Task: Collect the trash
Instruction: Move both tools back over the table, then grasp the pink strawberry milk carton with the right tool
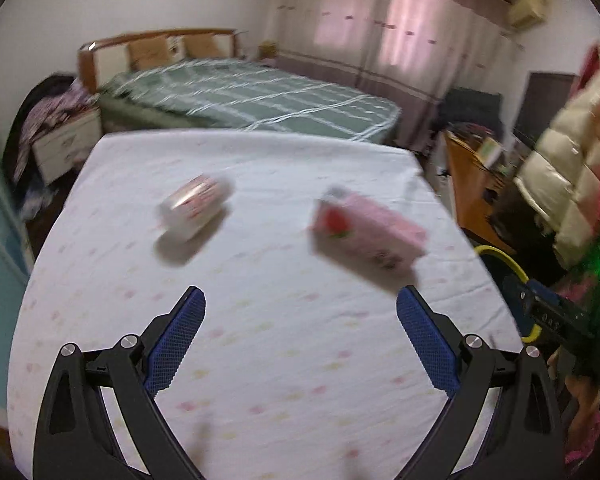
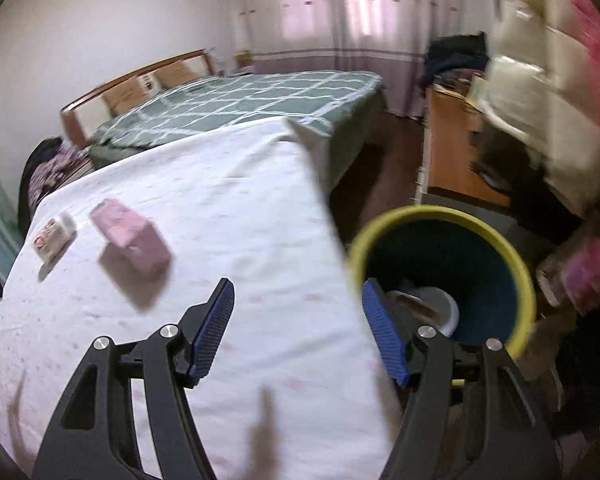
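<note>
A white can with red print [image 1: 194, 206] lies on its side on the white-clothed table [image 1: 260, 360]. A pink carton [image 1: 366, 234] lies to its right. My left gripper [image 1: 300, 336] is open and empty, above the cloth, short of both. In the right wrist view the can [image 2: 54, 236] and the carton [image 2: 134, 236] lie at the far left. My right gripper [image 2: 298, 328] is open and empty over the table's right edge. A dark bin with a yellow rim [image 2: 516, 256] stands beside the table and holds some white trash [image 2: 440, 308].
A bed with a green checked cover [image 1: 252, 96] stands behind the table. A wooden desk [image 2: 452, 152] with clutter and hanging jackets [image 1: 572, 168] are on the right. The right hand-held gripper [image 1: 560, 316] shows at the left view's right edge.
</note>
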`<control>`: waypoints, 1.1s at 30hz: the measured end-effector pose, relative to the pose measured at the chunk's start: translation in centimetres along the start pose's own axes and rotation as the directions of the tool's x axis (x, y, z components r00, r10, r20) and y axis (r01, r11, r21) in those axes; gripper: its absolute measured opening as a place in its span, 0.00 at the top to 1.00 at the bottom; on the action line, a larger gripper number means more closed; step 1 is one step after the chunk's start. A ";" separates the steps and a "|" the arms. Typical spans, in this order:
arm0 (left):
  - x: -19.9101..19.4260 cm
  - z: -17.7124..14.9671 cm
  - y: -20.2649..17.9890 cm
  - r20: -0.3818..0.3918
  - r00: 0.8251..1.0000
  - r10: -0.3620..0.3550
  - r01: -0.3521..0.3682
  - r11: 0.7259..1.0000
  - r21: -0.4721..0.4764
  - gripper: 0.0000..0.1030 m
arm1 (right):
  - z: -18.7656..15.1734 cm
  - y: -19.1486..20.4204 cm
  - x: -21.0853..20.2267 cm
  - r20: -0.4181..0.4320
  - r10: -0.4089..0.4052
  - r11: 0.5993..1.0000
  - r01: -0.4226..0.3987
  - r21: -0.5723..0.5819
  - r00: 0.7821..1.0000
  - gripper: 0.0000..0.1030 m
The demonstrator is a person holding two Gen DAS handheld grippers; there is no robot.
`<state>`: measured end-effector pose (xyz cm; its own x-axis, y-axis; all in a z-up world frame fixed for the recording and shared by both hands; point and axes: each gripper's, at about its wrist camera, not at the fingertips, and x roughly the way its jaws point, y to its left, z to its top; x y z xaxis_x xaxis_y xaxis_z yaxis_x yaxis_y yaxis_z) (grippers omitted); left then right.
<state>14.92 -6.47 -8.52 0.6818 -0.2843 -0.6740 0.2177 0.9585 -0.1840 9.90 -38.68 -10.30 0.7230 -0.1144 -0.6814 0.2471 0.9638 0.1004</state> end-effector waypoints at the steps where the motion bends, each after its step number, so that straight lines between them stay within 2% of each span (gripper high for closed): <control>1: 0.0 -0.3 1.1 -0.008 1.000 0.008 -0.009 1.000 -0.022 0.08 | 0.4 1.1 0.6 -0.006 0.012 1.000 -0.012 -0.016 1.000 0.39; 7: -1.5 -1.2 5.8 0.007 1.000 0.031 -0.030 0.995 -0.100 0.08 | 2.4 6.4 5.2 -0.068 0.003 0.995 -0.010 -0.102 0.998 0.39; 11: -1.8 -1.4 6.9 0.019 0.999 0.032 -0.029 0.992 -0.124 0.08 | 2.8 8.5 7.1 -0.124 0.006 0.992 -0.022 -0.126 0.992 0.39; 15: -1.4 -1.4 7.6 0.013 1.000 0.023 -0.021 0.989 -0.148 0.08 | 2.5 10.5 6.7 -0.141 0.050 0.986 -0.071 -0.153 0.989 0.39; 18: -1.0 -1.4 7.6 0.009 1.000 0.014 -0.013 0.988 -0.157 0.08 | 2.4 12.8 6.4 -0.161 0.130 0.972 -0.158 -0.173 0.978 0.39; 20: -1.1 -1.5 7.6 0.012 1.000 0.012 -0.010 0.987 -0.160 0.08 | 2.3 14.1 5.8 -0.162 0.151 0.962 -0.182 -0.202 0.975 0.39; 24: -1.4 -1.6 8.2 0.024 1.000 0.013 -0.009 0.985 -0.171 0.08 | 2.4 14.8 3.4 -0.138 0.170 0.959 -0.196 -0.206 0.976 0.38; 27: -1.5 -1.6 8.7 0.030 0.999 0.012 -0.006 0.983 -0.183 0.08 | 2.5 15.3 2.1 -0.111 0.194 0.954 -0.214 -0.209 0.975 0.34; 33: -2.2 -1.9 8.8 0.041 0.999 0.000 0.008 0.981 -0.192 0.08 | 2.5 17.8 5.1 -0.145 0.178 0.951 -0.208 -0.229 0.973 0.33</control>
<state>14.03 2.60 -10.04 0.7099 -0.2854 -0.6439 0.0854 0.9424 -0.3235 19.58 -22.71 -10.14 0.6543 0.0947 -0.7503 -0.0628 0.9955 0.0709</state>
